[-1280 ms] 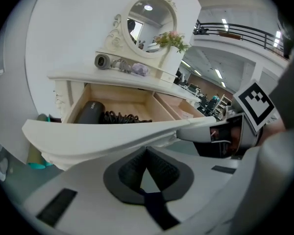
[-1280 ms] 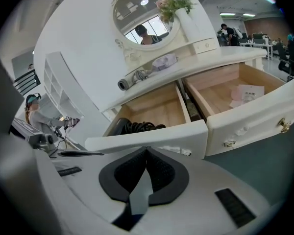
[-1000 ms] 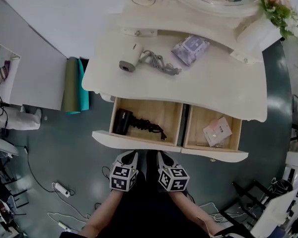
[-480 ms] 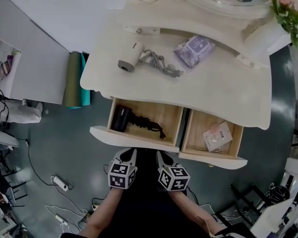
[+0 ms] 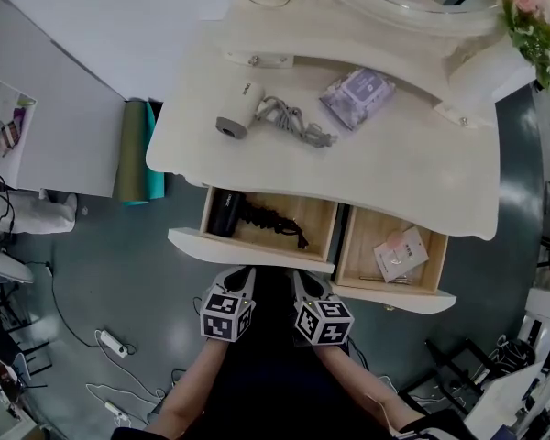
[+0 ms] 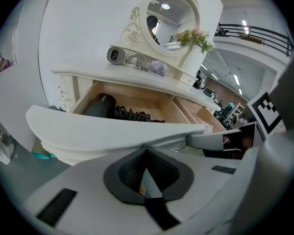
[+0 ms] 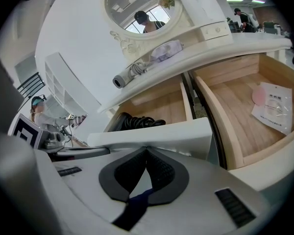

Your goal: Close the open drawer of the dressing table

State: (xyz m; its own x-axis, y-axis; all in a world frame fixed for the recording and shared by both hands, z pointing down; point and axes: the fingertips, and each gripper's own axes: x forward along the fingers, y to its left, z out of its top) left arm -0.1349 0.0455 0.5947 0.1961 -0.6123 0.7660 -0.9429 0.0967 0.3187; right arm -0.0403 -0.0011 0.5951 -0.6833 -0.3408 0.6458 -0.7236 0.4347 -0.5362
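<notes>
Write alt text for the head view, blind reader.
From above: left gripper and right gripper, both shut, sit at the front of the open left drawer of a dressing table, which holds a black hair dryer. The right drawer, also open, holds a packet; a white hair dryer lies on top.

Grey hairdryer (image 5: 236,110), purple packet (image 5: 352,97), rolled mats (image 5: 137,152)

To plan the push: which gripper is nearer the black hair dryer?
Left. The left gripper is directly in front of the black hair dryer; the right gripper stands further right.
</notes>
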